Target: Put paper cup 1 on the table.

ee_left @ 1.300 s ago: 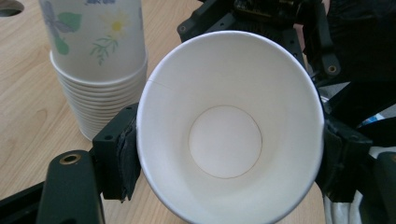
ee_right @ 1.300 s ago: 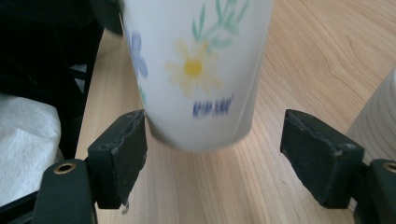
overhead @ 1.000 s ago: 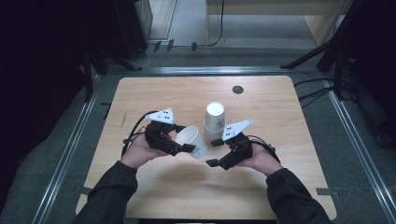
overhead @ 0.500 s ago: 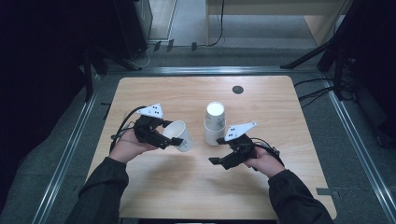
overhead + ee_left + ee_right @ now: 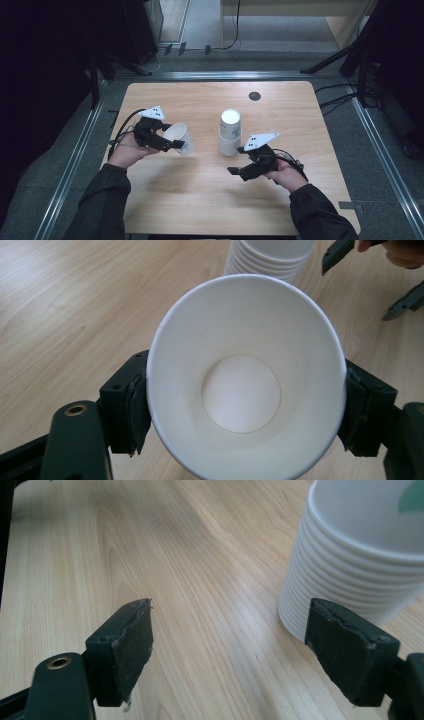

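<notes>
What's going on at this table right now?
A person works at a wooden table with a hand-held gripper in each hand. The left hand-held gripper is shut on a single paper cup, held tipped on its side above the table, its mouth facing the camera in the left gripper view. The right hand-held gripper is open, beside the base of the upside-down cup stack near the table's middle, not touching it.

Left gripper clamped, right gripper seemingly agape.
</notes>
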A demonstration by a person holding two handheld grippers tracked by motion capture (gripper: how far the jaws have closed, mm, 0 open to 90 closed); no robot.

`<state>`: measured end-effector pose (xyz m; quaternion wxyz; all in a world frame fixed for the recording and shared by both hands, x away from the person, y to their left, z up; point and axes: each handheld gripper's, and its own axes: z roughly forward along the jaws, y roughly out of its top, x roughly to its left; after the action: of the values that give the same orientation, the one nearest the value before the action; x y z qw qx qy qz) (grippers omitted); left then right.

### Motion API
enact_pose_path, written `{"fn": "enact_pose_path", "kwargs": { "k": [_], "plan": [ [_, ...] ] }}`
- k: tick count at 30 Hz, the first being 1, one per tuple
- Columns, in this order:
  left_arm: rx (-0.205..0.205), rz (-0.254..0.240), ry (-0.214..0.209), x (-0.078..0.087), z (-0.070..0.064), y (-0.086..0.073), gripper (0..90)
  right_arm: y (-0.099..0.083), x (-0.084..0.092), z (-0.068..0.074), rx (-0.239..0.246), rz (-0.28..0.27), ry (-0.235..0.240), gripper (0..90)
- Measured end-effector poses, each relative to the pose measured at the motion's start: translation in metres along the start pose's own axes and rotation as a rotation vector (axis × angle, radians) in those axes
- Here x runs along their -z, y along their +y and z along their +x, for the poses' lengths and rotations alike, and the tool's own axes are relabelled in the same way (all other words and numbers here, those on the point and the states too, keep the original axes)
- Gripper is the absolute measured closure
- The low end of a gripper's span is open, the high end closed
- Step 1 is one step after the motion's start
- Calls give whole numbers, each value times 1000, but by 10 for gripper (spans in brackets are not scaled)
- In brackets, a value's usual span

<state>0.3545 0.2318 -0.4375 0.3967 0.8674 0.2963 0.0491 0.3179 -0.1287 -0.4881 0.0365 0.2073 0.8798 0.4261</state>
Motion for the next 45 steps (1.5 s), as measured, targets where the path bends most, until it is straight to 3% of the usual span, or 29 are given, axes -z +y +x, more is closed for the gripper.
{"fn": "enact_pose_path", "kwargs": {
  "k": [16,20,28,31,38,45],
  "plan": [
    [41,9,87,3,30,-12,234,-8,8,-3,-24,8,-36,196],
    [49,31,116,1,37,-15,234,-9,7,-3,-28,5,-35,196],
    [107,62,200,3,54,-24,233,-12,7,-4,-27,10,-46,195],
    [125,64,211,4,59,-28,233,-13,6,-6,-35,16,-49,195],
    [138,84,268,7,67,-37,234,-13,3,-7,-26,20,-45,195],
    [181,114,328,9,75,-44,233,-13,2,-6,-26,22,-42,195]
  ]
}}
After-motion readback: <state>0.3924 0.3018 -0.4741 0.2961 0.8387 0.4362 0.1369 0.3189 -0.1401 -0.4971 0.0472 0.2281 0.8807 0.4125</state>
